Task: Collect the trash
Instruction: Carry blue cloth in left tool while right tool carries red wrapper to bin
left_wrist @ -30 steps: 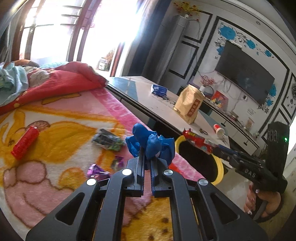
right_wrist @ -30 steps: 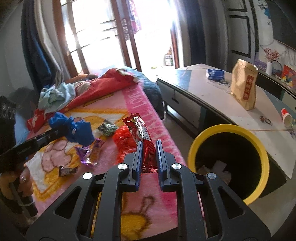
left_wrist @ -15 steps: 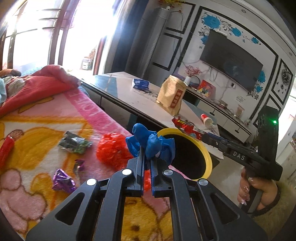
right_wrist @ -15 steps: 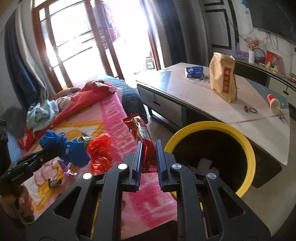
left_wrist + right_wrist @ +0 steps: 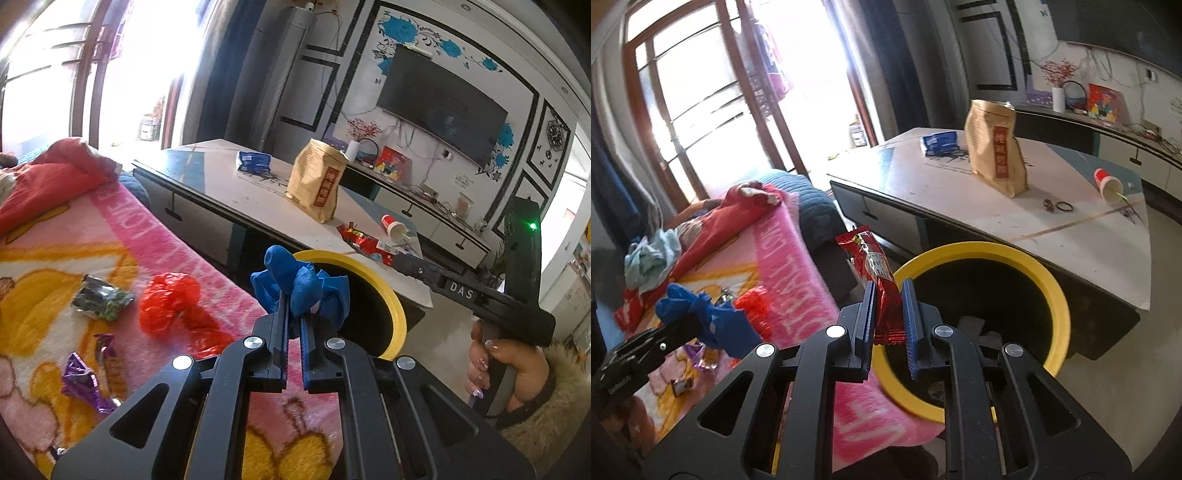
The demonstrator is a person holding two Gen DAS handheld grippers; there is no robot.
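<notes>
On the pink and yellow cartoon-print blanket (image 5: pixel 122 236), well left of the round yellow-rimmed black bin (image 5: pixel 1049 291), lie crinkled purple foil wrappers (image 5: pixel 83 380), a dark green crumpled packet (image 5: pixel 101 297) and a scrunched red plastic bag (image 5: pixel 168 301). The left gripper (image 5: pixel 293 321) is clenched on a crumpled blue plastic bag (image 5: pixel 301 284), held in the air just left of the bin's rim, over the blanket's edge. The right gripper (image 5: pixel 888 310) grasps a red foil snack wrapper (image 5: pixel 877 273) that stands upright between its blue pads, above the bin's left rim. Pale scraps (image 5: pixel 971 325) lie inside the bin. Beyond the bin stands a low white-topped table (image 5: pixel 1071 229) carrying a blue packet (image 5: pixel 940 142), a tall brown paper pouch (image 5: pixel 995 147) and a tipped red-and-white paper cup (image 5: pixel 1108 184).
</notes>
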